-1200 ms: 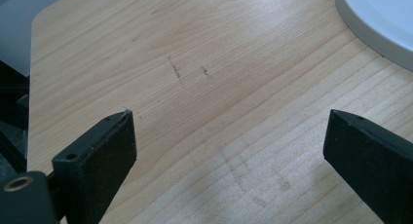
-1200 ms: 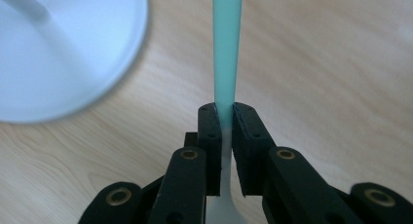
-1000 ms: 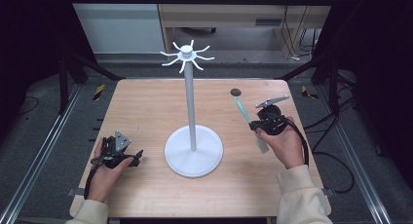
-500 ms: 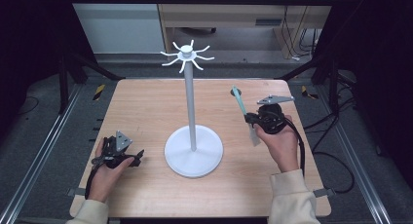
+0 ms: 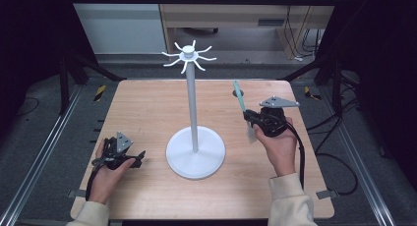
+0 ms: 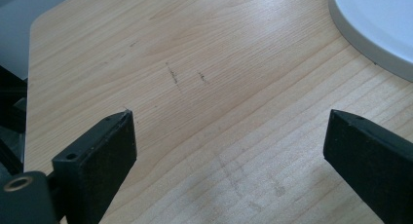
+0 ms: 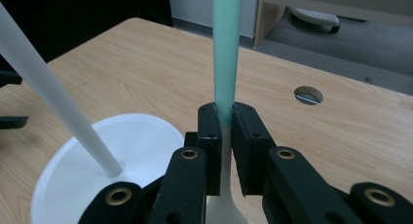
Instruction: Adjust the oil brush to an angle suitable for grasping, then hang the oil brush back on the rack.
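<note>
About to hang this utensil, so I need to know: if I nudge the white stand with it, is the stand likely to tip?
Probably not easily: the stand has a wide round base, flat on the table. Its tall thin pole may still wobble, so pushes near the hooks look riskier. The utensil looks straight and stiff.

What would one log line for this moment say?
right tool: shut on green utensil, handle up | left tool: open, low over table | stand: mid-table, hooks bare

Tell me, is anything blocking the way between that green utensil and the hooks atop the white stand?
Nothing visible does. The right gripper holds the green utensil beside the stand; open air separates it from the hooks above.
</note>
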Motion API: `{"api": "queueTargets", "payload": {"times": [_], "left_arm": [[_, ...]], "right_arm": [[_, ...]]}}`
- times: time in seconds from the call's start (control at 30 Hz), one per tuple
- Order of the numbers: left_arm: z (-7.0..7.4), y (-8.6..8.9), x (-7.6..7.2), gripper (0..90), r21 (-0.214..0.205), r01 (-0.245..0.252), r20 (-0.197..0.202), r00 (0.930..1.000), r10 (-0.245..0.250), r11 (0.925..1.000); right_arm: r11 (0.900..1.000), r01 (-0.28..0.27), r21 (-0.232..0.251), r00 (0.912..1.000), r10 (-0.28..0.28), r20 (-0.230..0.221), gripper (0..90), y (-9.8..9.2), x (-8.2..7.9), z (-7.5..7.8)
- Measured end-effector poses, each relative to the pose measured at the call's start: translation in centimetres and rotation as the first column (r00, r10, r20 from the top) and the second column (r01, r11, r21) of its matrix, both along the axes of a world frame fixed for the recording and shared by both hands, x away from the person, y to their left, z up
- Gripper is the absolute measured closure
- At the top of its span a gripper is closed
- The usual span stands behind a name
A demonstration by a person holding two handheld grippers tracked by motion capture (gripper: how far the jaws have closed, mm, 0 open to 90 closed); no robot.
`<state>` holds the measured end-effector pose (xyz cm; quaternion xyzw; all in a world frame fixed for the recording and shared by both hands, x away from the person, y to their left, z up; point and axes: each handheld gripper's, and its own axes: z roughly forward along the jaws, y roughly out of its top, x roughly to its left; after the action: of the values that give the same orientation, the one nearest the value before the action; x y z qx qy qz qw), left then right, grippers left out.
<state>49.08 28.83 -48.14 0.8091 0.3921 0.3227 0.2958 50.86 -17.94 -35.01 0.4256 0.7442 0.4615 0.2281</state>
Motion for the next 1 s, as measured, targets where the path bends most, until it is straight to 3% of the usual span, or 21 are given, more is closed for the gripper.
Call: {"api": "queueTargets", "payload": {"times": [0.47, 1.0], "left_arm": [[0.0, 0.0, 0.0, 4.7, -0.001, 0.0, 0.001, 1.0, 0.0, 1.0], [0.1, 0.0, 0.0, 4.6, -0.007, 0.0, 0.001, 1.0, 0.0, 1.0]], "right_arm": [[0.9984, -0.02, 0.053, 0.9969, 0.016, 0.077, 82.6, 0.2, -1.2, 1.8], [0.9897, -0.099, 0.104, 0.9798, 0.078, 0.184, 82.6, 1.6, -3.6, 5.0]]}}
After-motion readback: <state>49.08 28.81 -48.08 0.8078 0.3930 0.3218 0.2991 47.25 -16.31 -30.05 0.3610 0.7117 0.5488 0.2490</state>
